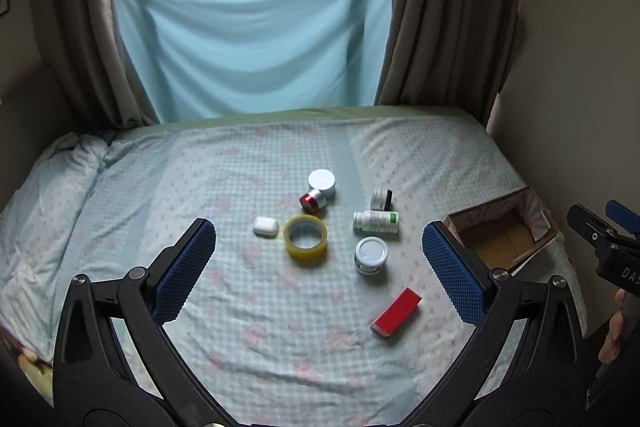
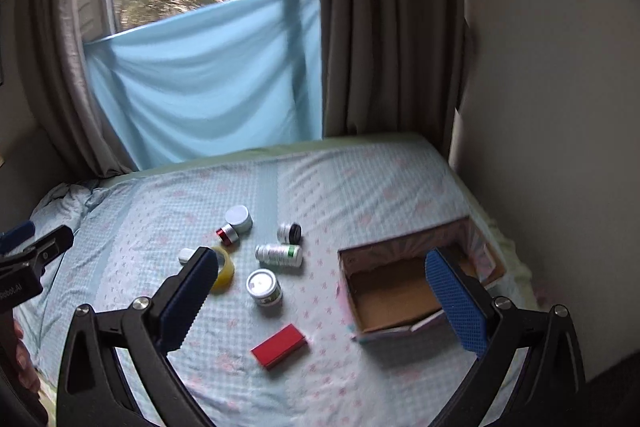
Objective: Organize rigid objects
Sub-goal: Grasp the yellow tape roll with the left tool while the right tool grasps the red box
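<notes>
Several small items lie on the bed: a red box (image 1: pixel 396 313) (image 2: pixel 279 345), a silver-lidded jar (image 1: pixel 371 255) (image 2: pixel 263 287), a yellow tape roll (image 1: pixel 305 236) (image 2: pixel 223 270), a white bottle with a green cap on its side (image 1: pixel 376 221) (image 2: pixel 279 254), a white case (image 1: pixel 265 227), a red-capped jar (image 1: pixel 313 200), a white round tub (image 1: pixel 322 182) and a small black-lidded jar (image 1: pixel 381 199). An open cardboard box (image 1: pixel 500 235) (image 2: pixel 400 291) sits at the right. My left gripper (image 1: pixel 318 263) is open and empty above the items. My right gripper (image 2: pixel 320 291) is open and empty, held between the items and the box.
The bed (image 1: pixel 240 327) has a pale checked sheet, with a bunched quilt (image 1: pixel 60 179) at the far left. A wall (image 2: pixel 560 147) runs along the right beside the box. Curtains and a blue cloth (image 1: pixel 256 39) hang behind the bed.
</notes>
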`<state>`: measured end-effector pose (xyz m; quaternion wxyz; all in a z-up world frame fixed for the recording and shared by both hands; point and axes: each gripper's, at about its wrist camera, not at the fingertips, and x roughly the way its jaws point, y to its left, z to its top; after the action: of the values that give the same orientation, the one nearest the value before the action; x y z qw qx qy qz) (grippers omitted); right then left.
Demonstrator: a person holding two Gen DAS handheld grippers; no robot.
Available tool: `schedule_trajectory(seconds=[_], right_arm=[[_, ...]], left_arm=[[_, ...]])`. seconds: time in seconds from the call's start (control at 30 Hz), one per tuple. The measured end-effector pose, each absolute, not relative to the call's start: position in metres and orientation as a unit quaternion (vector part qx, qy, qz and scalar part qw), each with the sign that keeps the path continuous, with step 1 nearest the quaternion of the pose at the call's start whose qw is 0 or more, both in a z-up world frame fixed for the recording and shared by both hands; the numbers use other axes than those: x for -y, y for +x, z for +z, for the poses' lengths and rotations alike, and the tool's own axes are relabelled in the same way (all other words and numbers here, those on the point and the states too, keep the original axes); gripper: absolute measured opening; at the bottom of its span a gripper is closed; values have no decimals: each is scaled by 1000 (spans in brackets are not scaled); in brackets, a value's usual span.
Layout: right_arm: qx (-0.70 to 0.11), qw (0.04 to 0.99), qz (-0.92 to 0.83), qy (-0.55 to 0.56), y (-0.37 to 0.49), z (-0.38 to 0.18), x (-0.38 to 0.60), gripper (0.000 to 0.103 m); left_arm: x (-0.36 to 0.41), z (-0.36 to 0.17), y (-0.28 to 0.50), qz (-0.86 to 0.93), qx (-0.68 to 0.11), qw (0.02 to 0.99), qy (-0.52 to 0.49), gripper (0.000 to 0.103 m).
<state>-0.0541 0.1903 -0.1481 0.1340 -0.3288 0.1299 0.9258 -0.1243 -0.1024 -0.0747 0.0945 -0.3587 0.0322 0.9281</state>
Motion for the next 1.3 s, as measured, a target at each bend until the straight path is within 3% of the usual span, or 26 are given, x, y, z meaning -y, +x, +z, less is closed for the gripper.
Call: schedule_trajectory(seconds=[0.27,0.5,0.87,1.03,1.3], right_arm=[[-219,219,857,-412,-111,-206,-157,103],[-275,261,783,-493,-155,-293,-145,103],[-319,264,697,-586,-198,-409,-132,103],[-330,265,663,-618,-218,-453,-133,102],[-349,260,634,-640,-230,-480,-138,87]], left_arm=[[138,-149,-233,880,-72,173,-436,102],[128,-266,-318,831,-119,213,-500,102],[97,-420,-357,763,-158,240,-579,102],[83,-455,-370,756,-175,237,-585,102],[63,-470,-388,761,-186,237,-574,102]])
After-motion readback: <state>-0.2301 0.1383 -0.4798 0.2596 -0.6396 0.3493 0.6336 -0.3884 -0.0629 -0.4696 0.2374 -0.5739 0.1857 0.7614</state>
